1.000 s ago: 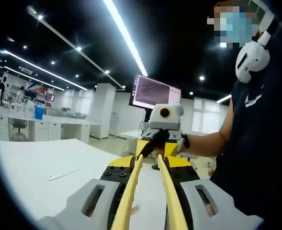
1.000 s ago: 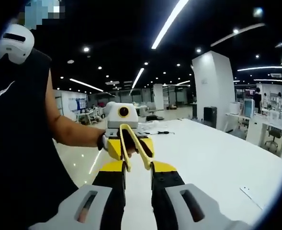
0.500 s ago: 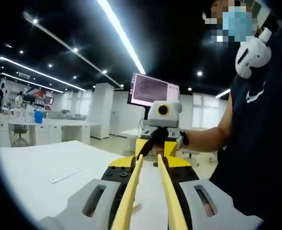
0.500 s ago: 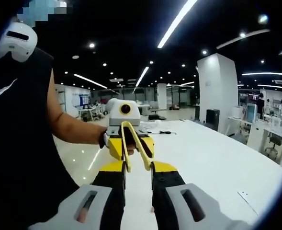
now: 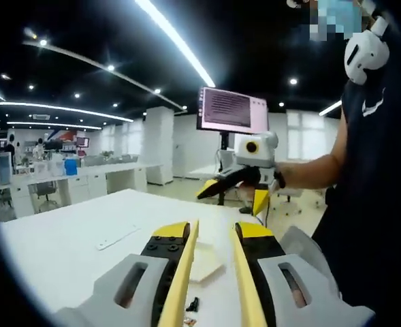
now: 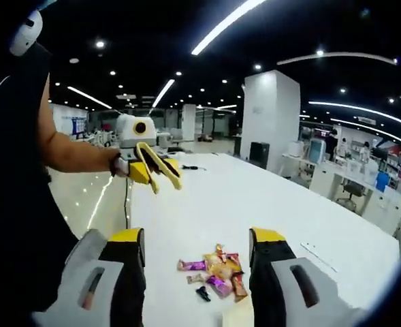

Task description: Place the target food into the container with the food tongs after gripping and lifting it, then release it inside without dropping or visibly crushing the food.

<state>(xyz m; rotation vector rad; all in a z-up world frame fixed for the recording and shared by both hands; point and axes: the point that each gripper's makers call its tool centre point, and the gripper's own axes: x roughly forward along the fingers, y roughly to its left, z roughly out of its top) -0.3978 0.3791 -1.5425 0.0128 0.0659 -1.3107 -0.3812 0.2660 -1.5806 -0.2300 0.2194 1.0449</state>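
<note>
Well, what we have to lift is a small heap of wrapped snacks [image 6: 214,269] lying on the white table [image 6: 282,197], low between the wide-parted jaws of the right gripper [image 6: 199,235], which holds nothing. We judge the packets light, crinkly and rather slippery, with soft or brittle contents, so a hard squeeze would likely show. They overlap loosely, and we would take one packet across its middle, where it is fullest, not by a twisted end that could slide out. A light, even pinch should do. A small dark scrap [image 6: 203,294] lies just beside the heap.

Over to the left of the right gripper view, the left gripper [image 6: 152,170] is raised above the table's near edge, gripping the yellow food tongs [image 6: 165,174], whose two arms stand apart with nothing between them. In the left gripper view the same tongs [image 5: 182,272] run along the inner faces of that gripper's jaws [image 5: 214,228]. The right gripper [image 5: 231,194] hangs ahead in the air, held out by the person's forearm.

A pale flat piece [image 5: 205,262] lies on the table between the tong arms. It may be the container or just a sheet; the view is too poor for us to tell.

We think the table is smooth, hard and matte, so packets may skid when nudged. Around it is a large office hall with a dark ceiling, long light strips [image 5: 173,41], a white pillar [image 6: 269,116], a lit monitor [image 5: 232,109] and distant desks.
</note>
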